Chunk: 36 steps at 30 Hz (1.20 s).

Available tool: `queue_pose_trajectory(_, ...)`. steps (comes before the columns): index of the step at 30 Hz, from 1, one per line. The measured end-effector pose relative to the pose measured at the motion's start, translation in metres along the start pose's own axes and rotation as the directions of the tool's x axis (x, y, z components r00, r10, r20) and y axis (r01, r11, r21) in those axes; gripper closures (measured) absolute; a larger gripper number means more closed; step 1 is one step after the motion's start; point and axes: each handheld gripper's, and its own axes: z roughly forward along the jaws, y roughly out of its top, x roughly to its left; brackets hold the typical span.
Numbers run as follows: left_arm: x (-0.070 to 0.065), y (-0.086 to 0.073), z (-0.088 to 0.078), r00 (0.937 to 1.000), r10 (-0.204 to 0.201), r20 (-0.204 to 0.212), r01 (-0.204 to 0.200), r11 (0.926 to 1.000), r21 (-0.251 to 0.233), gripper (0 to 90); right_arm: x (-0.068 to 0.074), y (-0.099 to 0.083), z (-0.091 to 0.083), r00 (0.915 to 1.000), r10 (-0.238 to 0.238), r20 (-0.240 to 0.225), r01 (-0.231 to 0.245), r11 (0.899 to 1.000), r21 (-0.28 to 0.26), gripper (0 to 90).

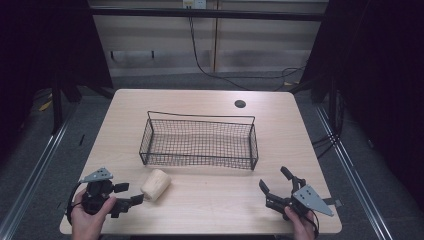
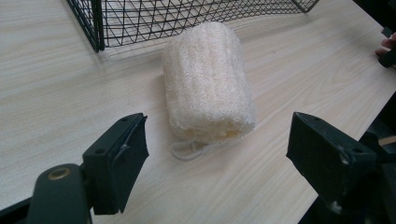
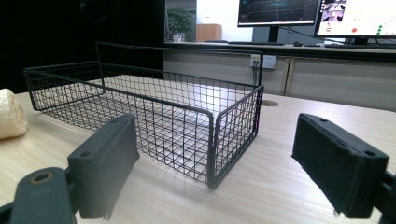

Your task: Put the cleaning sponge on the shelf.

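Note:
A cream loofah roll (image 1: 155, 184) lies on its side on the table, just in front of the black wire basket (image 1: 200, 140). My left gripper (image 1: 129, 195) is open at the front left, its jaws pointing at the loofah (image 2: 208, 84) from a short distance without touching it. A thin loop of string hangs from the loofah's near end. My right gripper (image 1: 273, 182) is open at the front right, with nothing between its jaws. It faces the basket's (image 3: 154, 121) near right corner. The loofah (image 3: 10, 120) peeks in at the left edge of the right gripper view.
The basket is empty and sits mid-table. A round cable hole (image 1: 240, 104) is at the table's back right. Dark curtains flank both sides, and monitors (image 3: 317, 14) stand on a counter behind. The other hand (image 2: 386, 46) shows at the right edge of the left gripper view.

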Motion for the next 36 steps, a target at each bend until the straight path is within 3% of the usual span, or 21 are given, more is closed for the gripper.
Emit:
queue_pose_trajectory(7, -0.002, 0.001, 0.001, 0.9999, -0.002, -0.011, 0.002, 0.9999, 0.011, 19.4, 0.0, 0.0, 0.0, 1.0, 0.003, 0.002, -0.003, 1.0, 0.001, 13.6)
queue_pose_trajectory(11, -0.008, 0.005, 0.001, 0.9988, 0.028, -0.04, -0.028, 0.9996, 0.005, 19.4, 0.0, 0.0, 0.0, 1.0, -0.002, 0.0, 0.002, 1.0, -0.002, 13.6)
queue_pose_trajectory(15, -0.012, 0.007, 0.004, 0.9979, 0.041, -0.05, -0.038, 0.9972, 0.064, 19.4, -0.001, 0.0, 0.0, 1.0, -0.002, 0.001, 0.002, 1.0, -0.001, 13.6)
queue_pose_trajectory(22, -0.016, 0.013, 0.002, 0.9978, 0.03, -0.059, -0.025, 0.9961, 0.085, 19.4, -0.001, 0.0, 0.0, 1.0, 0.0, -0.001, 0.0, 1.0, -0.002, 13.5)
queue_pose_trajectory(25, -0.02, 0.018, 0.004, 0.9967, 0.05, -0.063, -0.043, 0.9931, 0.109, 19.4, -0.001, 0.0, 0.0, 1.0, -0.001, -0.004, 0.001, 1.0, -0.001, 13.5)
queue_pose_trajectory(29, -0.024, 0.026, 0.009, 0.9963, 0.068, -0.053, -0.059, 0.9858, 0.157, 19.4, -0.001, 0.0, 0.0, 1.0, -0.002, -0.005, 0.002, 1.0, -0.002, 13.6)
queue_pose_trajectory(33, -0.03, 0.033, 0.016, 0.9944, 0.092, -0.054, -0.078, 0.974, 0.213, 19.3, -0.001, 0.0, 0.0, 1.0, -0.002, 0.001, 0.002, 1.0, -0.001, 13.5)
queue_pose_trajectory(34, -0.03, 0.037, 0.019, 0.9947, 0.095, -0.039, -0.082, 0.9649, 0.25, 19.3, -0.001, 0.0, 0.0, 1.0, -0.002, 0.001, 0.002, 1.0, -0.001, 13.5)
queue_pose_trajectory(36, -0.03, 0.039, 0.02, 0.9947, 0.096, -0.038, -0.083, 0.9621, 0.26, 18.7, -0.001, 0.0, 0.0, 1.0, -0.002, 0.001, 0.002, 1.0, -0.001, 13.6)
